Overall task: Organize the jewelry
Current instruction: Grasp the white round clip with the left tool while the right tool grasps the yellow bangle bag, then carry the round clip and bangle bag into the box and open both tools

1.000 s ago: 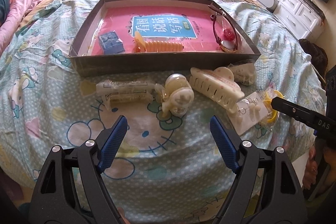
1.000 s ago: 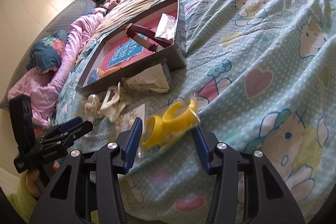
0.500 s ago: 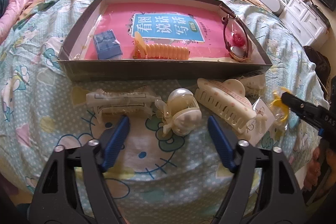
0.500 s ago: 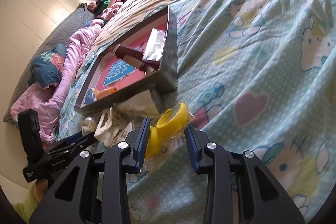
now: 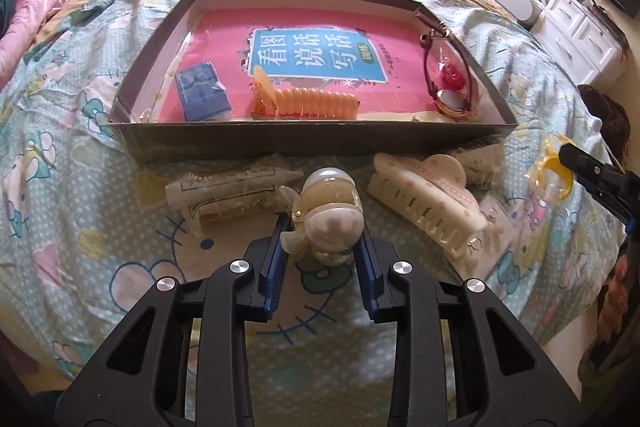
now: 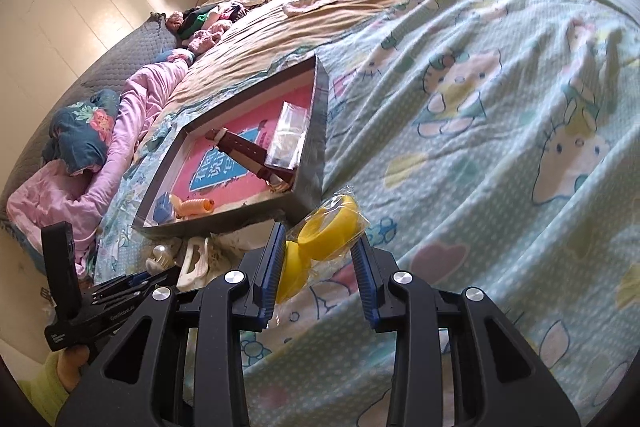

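While each tool [image 5: 322,247] [image 6: 318,267] clamps, glossy rounded clip [image 5: 330,215] (pearly) gleams.

Left gripper [image 5: 322,241] and right gripper [image 6: 318,257]: black plastic frames with triangular cut-outs, silver round screw heads at the pivots, ribbed blue pads [image 5: 272,273] on the fingers. Hand [image 6: 70,363] at the left handle: bare skin, yellow-green sleeve [image 6: 38,385].
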`<state>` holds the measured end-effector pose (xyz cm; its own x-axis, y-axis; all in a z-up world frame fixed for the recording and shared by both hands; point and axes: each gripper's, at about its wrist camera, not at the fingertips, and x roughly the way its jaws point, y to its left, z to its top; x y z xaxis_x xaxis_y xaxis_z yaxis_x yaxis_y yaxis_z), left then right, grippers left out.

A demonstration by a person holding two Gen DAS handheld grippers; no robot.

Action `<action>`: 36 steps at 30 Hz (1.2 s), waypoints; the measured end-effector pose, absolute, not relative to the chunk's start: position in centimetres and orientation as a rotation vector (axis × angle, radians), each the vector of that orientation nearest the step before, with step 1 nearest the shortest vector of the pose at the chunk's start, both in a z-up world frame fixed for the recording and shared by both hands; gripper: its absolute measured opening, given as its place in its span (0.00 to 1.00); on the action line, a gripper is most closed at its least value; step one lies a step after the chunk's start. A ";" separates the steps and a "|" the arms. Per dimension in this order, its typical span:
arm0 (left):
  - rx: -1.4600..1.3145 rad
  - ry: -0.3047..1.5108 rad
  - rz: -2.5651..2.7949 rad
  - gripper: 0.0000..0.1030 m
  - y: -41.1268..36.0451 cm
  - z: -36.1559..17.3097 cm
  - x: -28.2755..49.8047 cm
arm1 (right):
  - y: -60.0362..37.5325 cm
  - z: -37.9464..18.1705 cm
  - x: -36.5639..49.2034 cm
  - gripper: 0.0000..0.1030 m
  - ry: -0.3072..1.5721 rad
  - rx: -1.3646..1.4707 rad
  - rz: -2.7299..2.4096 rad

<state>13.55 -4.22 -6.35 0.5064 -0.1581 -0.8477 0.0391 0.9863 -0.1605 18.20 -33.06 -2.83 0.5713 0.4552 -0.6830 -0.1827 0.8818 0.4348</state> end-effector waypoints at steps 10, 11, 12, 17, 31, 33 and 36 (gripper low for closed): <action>-0.179 0.978 -0.088 0.22 -1.0 -3.6 12.4 | -31.0 -0.6 18.2 0.31 0.848 0.277 0.424; -0.187 0.971 -0.078 0.22 -0.5 -3.2 12.4 | -30.7 -0.4 18.3 0.31 0.845 0.275 0.430; -0.193 0.966 -0.072 0.22 -0.2 -3.0 12.5 | -30.5 -0.2 18.4 0.31 0.843 0.274 0.436; -0.221 0.937 -0.029 0.22 2.0 -1.6 12.8 | -29.0 0.5 19.2 0.31 0.839 0.264 0.467; -0.245 0.900 0.027 0.22 5.3 -0.1 14.5 | -24.3 1.8 21.5 0.31 0.813 0.204 0.535; -0.245 0.900 0.028 0.22 5.6 -0.1 14.8 | -23.7 1.8 21.9 0.31 0.809 0.200 0.539; -0.242 0.897 0.029 0.22 5.8 0.0 15.4 | -23.1 1.8 22.1 0.31 0.797 0.185 0.539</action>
